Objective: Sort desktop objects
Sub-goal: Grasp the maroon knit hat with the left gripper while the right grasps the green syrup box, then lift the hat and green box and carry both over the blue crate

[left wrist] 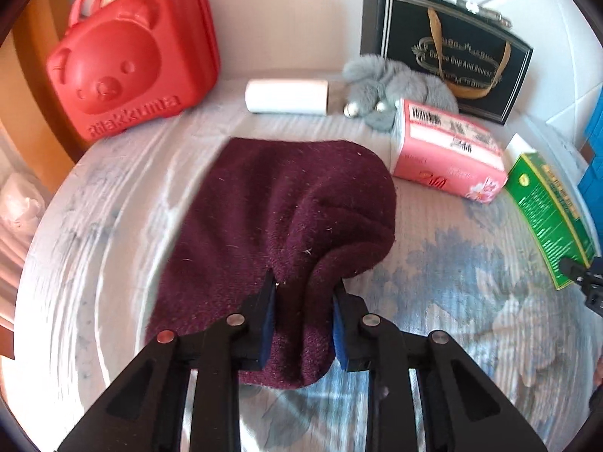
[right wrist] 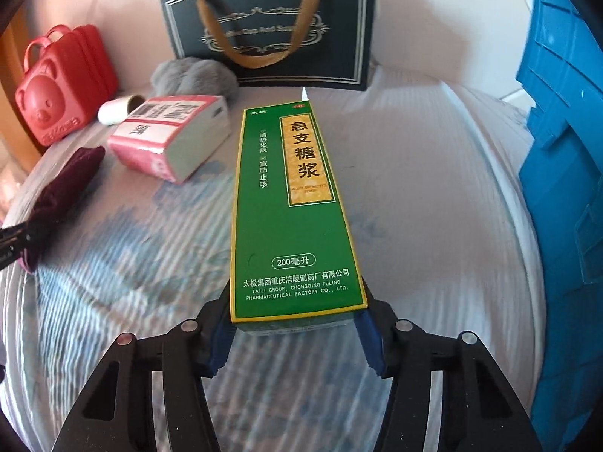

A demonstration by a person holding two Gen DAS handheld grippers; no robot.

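Left gripper (left wrist: 303,314) pinches a fold at the near edge of the maroon knit cloth (left wrist: 279,222), jaws narrow, pads pressing the fabric. The cloth is soft and limp, so it will likely drape and drag; grabbing a bunched fold seems the right hold. Right gripper (right wrist: 296,333) clamps the near end of the green medicine box (right wrist: 288,203), pads on both side faces. The carton is stiff, probably light (syrup bottle inside would add weight), and an end grip may let it droop. Both lie on the striped bedsheet (right wrist: 433,196). Farther back: pink tissue pack (left wrist: 444,150), white roll (left wrist: 286,97), grey fur thing (left wrist: 399,86), red bear case (left wrist: 128,56), dark gift bag (right wrist: 271,26), blue crate (right wrist: 565,150) at the right.
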